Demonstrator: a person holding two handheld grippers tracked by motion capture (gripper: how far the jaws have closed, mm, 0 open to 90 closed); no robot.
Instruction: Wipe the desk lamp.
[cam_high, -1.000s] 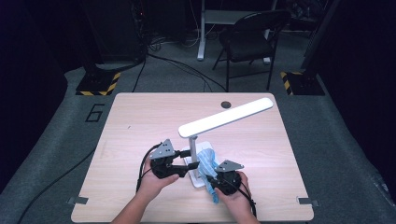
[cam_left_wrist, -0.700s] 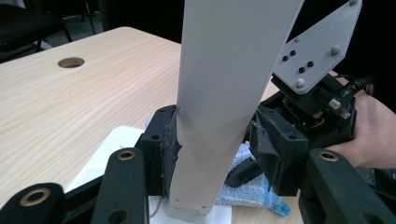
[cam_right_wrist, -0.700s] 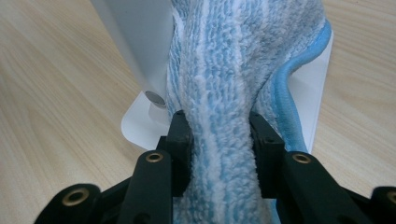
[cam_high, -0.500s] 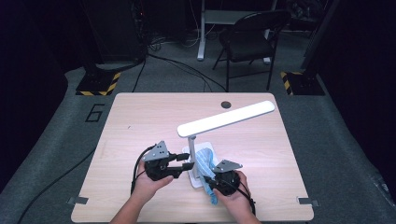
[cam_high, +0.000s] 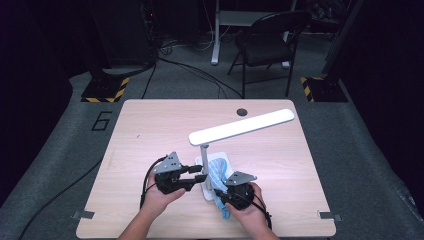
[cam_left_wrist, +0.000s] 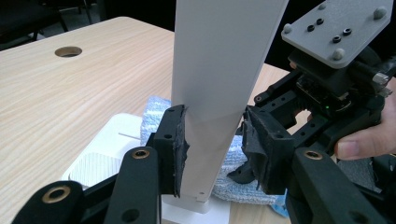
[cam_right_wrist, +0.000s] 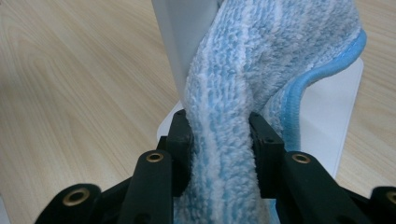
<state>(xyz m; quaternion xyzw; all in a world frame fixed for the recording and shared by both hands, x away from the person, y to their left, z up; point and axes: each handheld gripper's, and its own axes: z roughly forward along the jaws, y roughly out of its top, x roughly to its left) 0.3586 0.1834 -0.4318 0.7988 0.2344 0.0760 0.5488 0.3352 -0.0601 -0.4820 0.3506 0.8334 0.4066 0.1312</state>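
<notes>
1. high view: a white lamp (cam_high: 240, 128) stands on the table (cam_high: 150, 125), its long head slanting up to the right and its stem rising from a flat base (cam_high: 205, 187) near the front edge.
2. high view: the left gripper (cam_high: 199, 172) comes in from the left at the lower stem; the right gripper (cam_high: 218, 191) sits just right of the base with a blue cloth (cam_high: 216, 172) draped against the stem and over the base.
3. high view: a chair (cam_high: 267, 42) stands well behind the table, and a round hole (cam_high: 242, 112) shows near the far edge.
4. left gripper view: the jaws have just been closing with the stem (cam_left_wrist: 219, 93) between them. the left pad (cam_left_wrist: 180, 144) touches the stem's edge; the right pad (cam_left_wrist: 261, 149) sits at its other edge, though i cannot tell if it presses.
5. left gripper view: the cloth (cam_left_wrist: 233, 172) lies bunched behind the stem on the base (cam_left_wrist: 107, 154); the right gripper's body and a thumb (cam_left_wrist: 369, 142) show at right.
6. right gripper view: the jaws are clenched on a bunched fold of the cloth (cam_right_wrist: 238, 107), which rises against the stem (cam_right_wrist: 187, 42) above the base (cam_right_wrist: 327, 121).
</notes>
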